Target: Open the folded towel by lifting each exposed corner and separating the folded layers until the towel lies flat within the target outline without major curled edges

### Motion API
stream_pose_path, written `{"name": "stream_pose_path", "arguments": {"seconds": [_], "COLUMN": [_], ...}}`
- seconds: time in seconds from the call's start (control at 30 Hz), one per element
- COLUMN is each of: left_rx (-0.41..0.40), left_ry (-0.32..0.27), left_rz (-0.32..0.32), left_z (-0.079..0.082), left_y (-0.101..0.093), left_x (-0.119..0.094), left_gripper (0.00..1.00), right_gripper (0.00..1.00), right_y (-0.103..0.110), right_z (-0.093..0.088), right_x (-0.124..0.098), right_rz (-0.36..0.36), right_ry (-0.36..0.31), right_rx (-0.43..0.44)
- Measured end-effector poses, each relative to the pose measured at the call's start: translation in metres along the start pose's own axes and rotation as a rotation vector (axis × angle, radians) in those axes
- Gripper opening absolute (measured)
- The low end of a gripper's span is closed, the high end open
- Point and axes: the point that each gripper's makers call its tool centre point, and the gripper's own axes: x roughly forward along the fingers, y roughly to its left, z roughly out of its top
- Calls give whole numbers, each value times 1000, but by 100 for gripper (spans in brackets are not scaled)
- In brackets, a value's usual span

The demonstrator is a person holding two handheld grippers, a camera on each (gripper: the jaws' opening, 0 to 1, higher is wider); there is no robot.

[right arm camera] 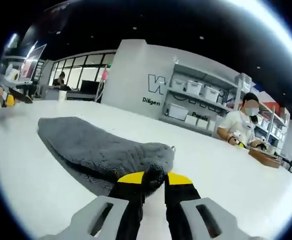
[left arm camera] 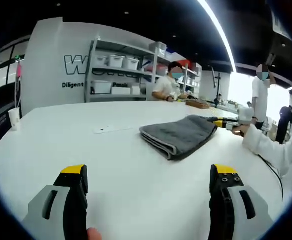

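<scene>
Hovering low over the white table (left arm camera: 51,135), the left gripper (left arm camera: 148,182) has its yellow-tipped jaws spread wide with nothing between them, aimed at the folded grey towel (left arm camera: 178,134) that lies ahead and somewhat to the right of them. It seems to wait back from the cloth so the other tool can start the first fold. In the left gripper view the towel's stacked layers show along its near edge, and its long axis runs from that near-left end away toward the far right, where the right gripper reaches its corner. A sleeve (left arm camera: 273,145) comes in from the right there. In the right gripper view the right gripper (right arm camera: 154,178) has its jaws pinched on a bunched corner of the towel (right arm camera: 96,142), likely the grip needed to lift and peel the top layer; from here the cloth stretches away to the upper left.
</scene>
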Motion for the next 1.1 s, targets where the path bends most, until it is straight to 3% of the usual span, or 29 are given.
{"name": "stream_pose_path", "arguments": {"seconds": [0.23, 0.3, 0.43, 0.6, 1.1], "left_rx": [2, 4, 8, 10, 18], "left_ry": [-3, -3, 1, 11, 33], "left_rz": [-3, -5, -9, -12, -21], "left_z": [1, 2, 1, 0, -4], "left_y": [-2, -2, -3, -4, -8], "left_x": [-1, -1, 0, 2, 7], "left_gripper": [100, 100, 100, 100, 100], "right_gripper": [23, 27, 37, 60, 94], "right_y": [-28, -27, -15, 3, 31], "right_z": [10, 12, 14, 17, 20], "right_x": [-22, -27, -33, -40, -45], "right_rz": [-101, -104, -69, -37, 68], "right_ry": [-37, -44, -55, -58, -85], "right_rx": [17, 24, 45, 43, 130]}}
